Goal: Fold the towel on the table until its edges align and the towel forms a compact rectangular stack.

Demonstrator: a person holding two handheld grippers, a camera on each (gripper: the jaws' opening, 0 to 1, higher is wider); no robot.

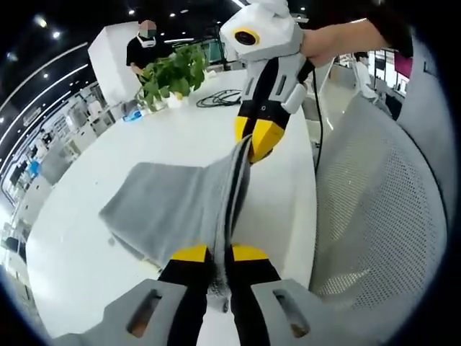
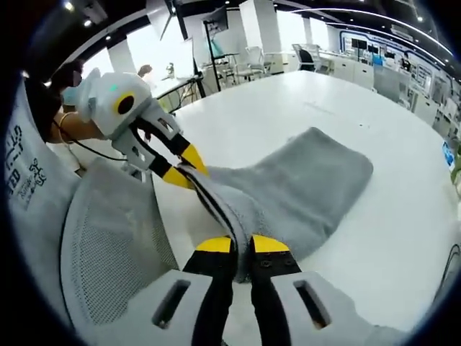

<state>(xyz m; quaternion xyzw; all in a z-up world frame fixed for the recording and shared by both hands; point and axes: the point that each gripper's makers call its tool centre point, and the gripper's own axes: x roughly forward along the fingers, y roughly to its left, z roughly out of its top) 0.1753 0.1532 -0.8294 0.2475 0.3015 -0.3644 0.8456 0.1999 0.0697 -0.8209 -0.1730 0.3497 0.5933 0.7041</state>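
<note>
Grey terry towel lifted by both grippers

Grey terry towel (image 1: 169, 205) hung doubled near white table's (image 1: 72, 238) edge, far end resting on it. Left gripper (image 1: 220, 254) and right gripper (image 2: 242, 245) each clamped on raised fold. White mesh chair (image 2: 108, 245) beside edge.

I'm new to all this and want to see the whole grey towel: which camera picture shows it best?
The right gripper view: the towel spreads across the table to its far rounded end. The left gripper view shows the towel too, bunched, its near edge between the tongs.
</note>
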